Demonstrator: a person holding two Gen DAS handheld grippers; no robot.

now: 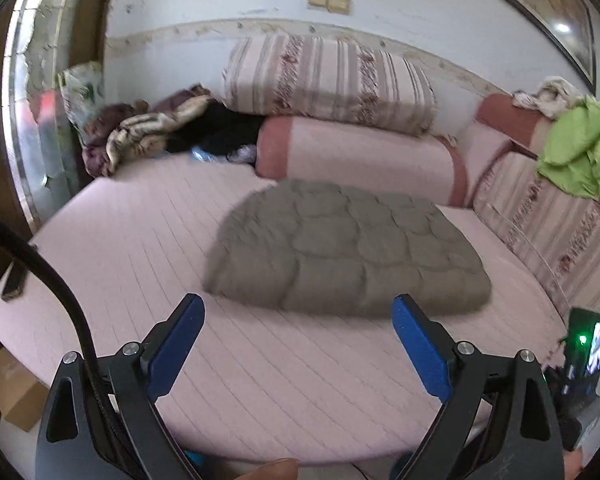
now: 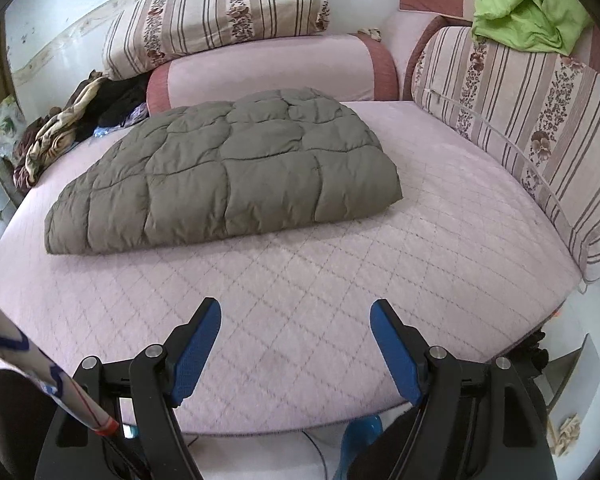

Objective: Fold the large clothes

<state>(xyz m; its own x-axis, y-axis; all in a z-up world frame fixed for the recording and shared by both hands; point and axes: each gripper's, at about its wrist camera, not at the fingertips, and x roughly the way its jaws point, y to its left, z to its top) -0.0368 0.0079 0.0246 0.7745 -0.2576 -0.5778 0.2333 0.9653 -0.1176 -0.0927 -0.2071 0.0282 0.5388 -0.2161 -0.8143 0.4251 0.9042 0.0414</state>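
A grey-green quilted puffy garment (image 1: 346, 250) lies folded into a thick pad in the middle of the pink quilted bed (image 1: 140, 248). The right wrist view shows the same garment (image 2: 228, 172) flat on the bed (image 2: 300, 288), its folded edge toward me. My left gripper (image 1: 298, 312) hovers over the bed's near part, just short of the garment's front edge, open with nothing between its blue pads. My right gripper (image 2: 296, 318) also stands open and empty above the bare bed cover, a good way back from the garment.
Striped floral cushions (image 2: 216, 12) and a pink bolster (image 2: 276, 74) line the back. A green cloth (image 2: 528, 4) lies on the right cushions. A heap of dark and patterned clothes (image 1: 160, 132) sits at the back left. A cardboard box (image 1: 14, 392) stands on the floor at left.
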